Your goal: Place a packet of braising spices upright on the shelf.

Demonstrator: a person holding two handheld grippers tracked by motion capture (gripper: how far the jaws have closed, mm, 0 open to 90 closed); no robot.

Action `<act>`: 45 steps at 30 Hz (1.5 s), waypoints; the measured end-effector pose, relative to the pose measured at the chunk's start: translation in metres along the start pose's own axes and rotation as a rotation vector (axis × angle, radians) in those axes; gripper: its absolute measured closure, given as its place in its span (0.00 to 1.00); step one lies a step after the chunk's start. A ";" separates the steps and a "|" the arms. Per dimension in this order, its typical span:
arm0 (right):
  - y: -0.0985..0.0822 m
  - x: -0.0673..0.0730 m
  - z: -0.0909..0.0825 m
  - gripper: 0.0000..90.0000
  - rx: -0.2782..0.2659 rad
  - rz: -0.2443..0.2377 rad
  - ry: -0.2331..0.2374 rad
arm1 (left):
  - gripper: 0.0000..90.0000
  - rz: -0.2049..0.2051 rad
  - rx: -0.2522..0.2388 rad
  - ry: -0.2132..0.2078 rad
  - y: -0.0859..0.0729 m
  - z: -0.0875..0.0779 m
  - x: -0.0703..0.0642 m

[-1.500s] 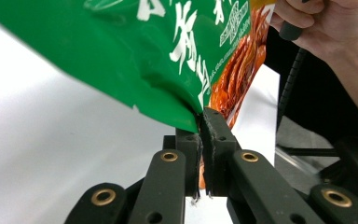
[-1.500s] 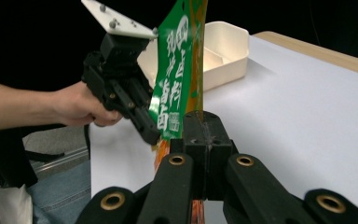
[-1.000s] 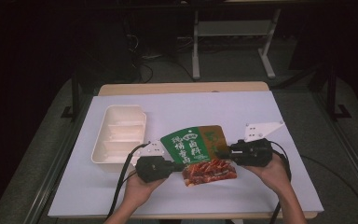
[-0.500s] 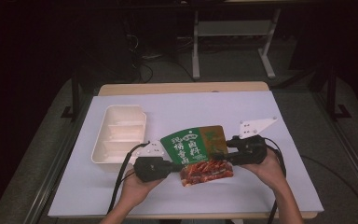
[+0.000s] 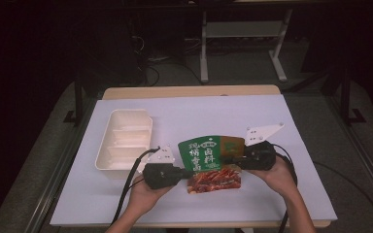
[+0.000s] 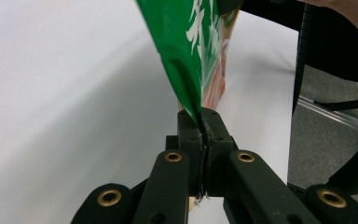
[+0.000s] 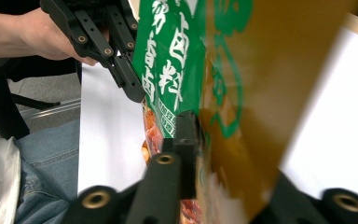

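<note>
Green-and-orange printed plastic food pouch (image 5: 212, 158) is pinched at opposite edges between the clamped left gripper (image 5: 187, 172) and right gripper (image 5: 227, 159), lifted but unopened, white compartment tray (image 5: 124, 141) beside the left gripper unfilled.

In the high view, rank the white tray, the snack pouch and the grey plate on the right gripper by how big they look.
1. White tray, largest.
2. Snack pouch, somewhat smaller.
3. Grey plate, clearly smallest.
</note>
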State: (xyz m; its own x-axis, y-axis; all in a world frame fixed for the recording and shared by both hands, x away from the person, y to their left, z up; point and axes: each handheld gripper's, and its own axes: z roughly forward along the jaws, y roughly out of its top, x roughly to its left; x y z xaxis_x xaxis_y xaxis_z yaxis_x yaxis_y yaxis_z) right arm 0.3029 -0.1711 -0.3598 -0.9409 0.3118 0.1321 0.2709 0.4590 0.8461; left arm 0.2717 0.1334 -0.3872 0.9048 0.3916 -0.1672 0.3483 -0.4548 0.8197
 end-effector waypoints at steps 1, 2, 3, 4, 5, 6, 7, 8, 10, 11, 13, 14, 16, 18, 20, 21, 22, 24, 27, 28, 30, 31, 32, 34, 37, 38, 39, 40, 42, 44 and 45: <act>0.000 0.000 0.000 0.98 0.001 0.001 0.006 | 0.97 -0.001 0.000 0.001 0.000 0.000 0.000; 0.000 0.000 0.000 0.99 0.001 0.003 0.004 | 0.96 -0.002 -0.001 0.005 0.000 0.000 0.000; 0.000 0.000 0.000 0.99 0.002 0.011 0.005 | 0.95 -0.002 -0.001 0.005 0.000 0.000 0.000; 0.000 0.000 0.000 0.99 0.001 0.013 0.006 | 0.94 0.003 -0.002 0.013 -0.001 -0.001 -0.001; 0.000 0.001 0.000 0.99 -0.001 0.014 0.003 | 0.92 -0.001 -0.004 0.023 -0.001 -0.001 -0.002; 0.001 0.001 -0.001 0.99 -0.003 0.016 0.005 | 0.89 0.008 -0.001 0.033 -0.001 -0.002 -0.001; 0.000 0.002 -0.002 1.00 -0.006 0.015 0.013 | 0.86 0.007 0.002 0.036 -0.002 -0.003 -0.001; 0.000 0.002 -0.003 1.00 -0.011 0.014 0.016 | 0.83 0.002 -0.001 0.045 -0.003 -0.004 -0.001; 0.000 0.004 -0.005 1.00 -0.018 0.015 0.020 | 0.78 0.005 -0.006 0.066 -0.005 -0.006 -0.002; 0.000 0.005 -0.006 1.00 -0.021 0.016 0.019 | 0.76 0.004 -0.010 0.072 -0.005 -0.007 -0.002; 0.001 0.007 -0.009 1.00 -0.029 0.012 0.008 | 0.71 0.012 -0.009 0.086 -0.006 -0.008 -0.003; 0.002 0.007 -0.011 1.00 -0.029 0.008 0.004 | 0.69 0.031 0.007 0.112 -0.007 -0.012 -0.005; 0.006 0.010 -0.014 1.00 -0.029 0.000 -0.017 | 0.68 0.037 0.007 0.122 -0.007 -0.015 -0.006; 0.009 0.011 -0.017 1.00 -0.028 -0.001 -0.031 | 0.65 0.041 0.007 0.135 -0.009 -0.018 -0.007; 0.012 0.011 -0.019 1.00 -0.031 0.005 -0.040 | 0.61 0.047 0.013 0.143 -0.011 -0.021 -0.009; 0.013 0.011 -0.020 1.00 -0.031 0.011 -0.043 | 0.59 0.054 0.015 0.146 -0.012 -0.023 -0.009; 0.014 0.011 -0.020 1.00 -0.033 0.010 -0.046 | 0.58 0.057 0.018 0.147 -0.014 -0.025 -0.010; 0.016 0.011 -0.021 1.00 -0.035 0.022 -0.050 | 0.53 0.061 0.023 0.155 -0.017 -0.028 -0.013; 0.019 0.011 -0.020 1.00 -0.040 0.025 -0.063 | 0.48 0.082 0.027 0.171 -0.023 -0.032 -0.017; 0.020 0.011 -0.019 1.00 -0.046 0.028 -0.064 | 0.46 0.082 0.027 0.174 -0.025 -0.034 -0.018; 0.023 0.010 -0.018 1.00 -0.053 0.034 -0.072 | 0.45 0.082 0.025 0.170 -0.029 -0.037 -0.020; 0.025 0.010 -0.017 1.00 -0.054 0.034 -0.074 | 0.44 0.092 0.031 0.178 -0.032 -0.039 -0.021; 0.027 0.010 -0.016 1.00 -0.055 0.034 -0.077 | 0.43 0.098 0.034 0.184 -0.034 -0.041 -0.022; 0.031 0.009 -0.013 1.00 -0.058 0.037 -0.077 | 0.41 0.093 0.036 0.181 -0.038 -0.043 -0.023; 0.035 0.009 -0.010 1.00 -0.057 0.042 -0.080 | 0.39 0.092 0.041 0.182 -0.042 -0.045 -0.024; 0.039 0.009 -0.006 1.00 -0.062 0.042 -0.086 | 0.38 0.094 0.041 0.182 -0.046 -0.047 -0.025; 0.040 0.009 -0.005 1.00 -0.066 0.045 -0.084 | 0.37 0.098 0.044 0.183 -0.049 -0.049 -0.026; 0.042 0.008 -0.003 1.00 -0.069 0.049 -0.084 | 0.37 0.097 0.042 0.184 -0.051 -0.049 -0.027; 0.045 0.008 0.000 1.00 -0.069 0.051 -0.084 | 0.35 0.088 0.040 0.174 -0.055 -0.051 -0.028; 0.050 0.007 0.004 1.00 -0.064 0.051 -0.084 | 0.34 0.086 0.037 0.175 -0.058 -0.052 -0.029; 0.051 0.007 0.005 1.00 -0.062 0.050 -0.084 | 0.33 0.083 0.037 0.172 -0.060 -0.052 -0.030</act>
State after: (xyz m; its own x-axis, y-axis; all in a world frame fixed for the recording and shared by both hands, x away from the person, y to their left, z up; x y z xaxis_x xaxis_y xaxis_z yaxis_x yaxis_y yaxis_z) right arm 0.3108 -0.1413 -0.3180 -0.9054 0.4029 0.1339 0.3019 0.3893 0.8703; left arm 0.2108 0.1909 -0.4028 0.8769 0.4807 -0.0015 0.2859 -0.5189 0.8056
